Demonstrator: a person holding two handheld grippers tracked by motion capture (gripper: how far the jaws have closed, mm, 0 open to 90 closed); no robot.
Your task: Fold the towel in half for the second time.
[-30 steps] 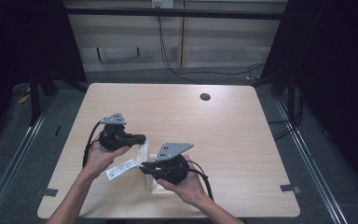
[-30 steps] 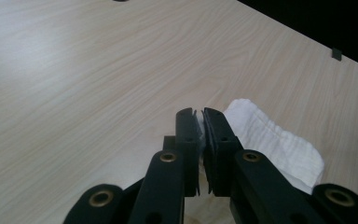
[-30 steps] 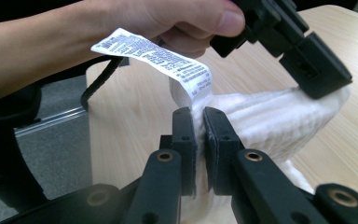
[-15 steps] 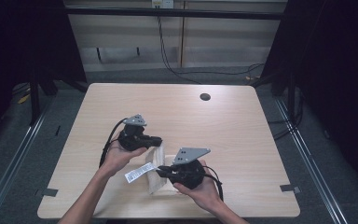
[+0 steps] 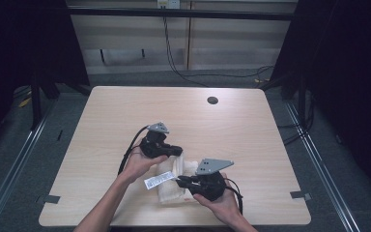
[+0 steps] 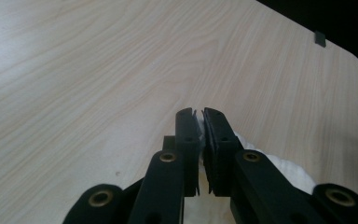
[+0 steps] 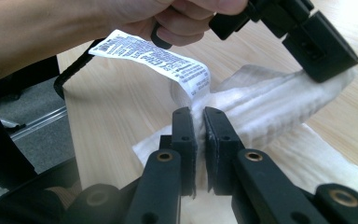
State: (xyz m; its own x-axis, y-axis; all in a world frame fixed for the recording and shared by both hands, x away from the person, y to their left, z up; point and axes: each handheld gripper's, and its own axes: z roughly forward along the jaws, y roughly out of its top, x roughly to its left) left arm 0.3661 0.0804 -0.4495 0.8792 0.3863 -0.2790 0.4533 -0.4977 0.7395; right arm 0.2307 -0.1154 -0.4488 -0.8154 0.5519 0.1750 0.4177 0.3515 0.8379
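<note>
While both hands have moved right across the table (image 5: 125,111), each gripper, left gripper (image 5: 174,151) and right gripper (image 5: 179,180), keeps pinching the white towel (image 5: 174,193), probably folding it.

The table (image 5: 125,116) is pale wood with fine grain. The cloth (image 7: 279,105) is white with a ribbed texture; its label (image 7: 158,58) is white with dense black print. Both grippers' jaws are black.

Table (image 5: 125,116) pale wood-grain laminate, smooth, matt, towel (image 7: 279,98) white ribbed cloth, soft and nubbly, care label (image 7: 151,53) thin printed fabric or paper, left gripper (image 6: 199,116) and right gripper (image 7: 199,114) matt black plastic, brass-coloured rivets.
</note>
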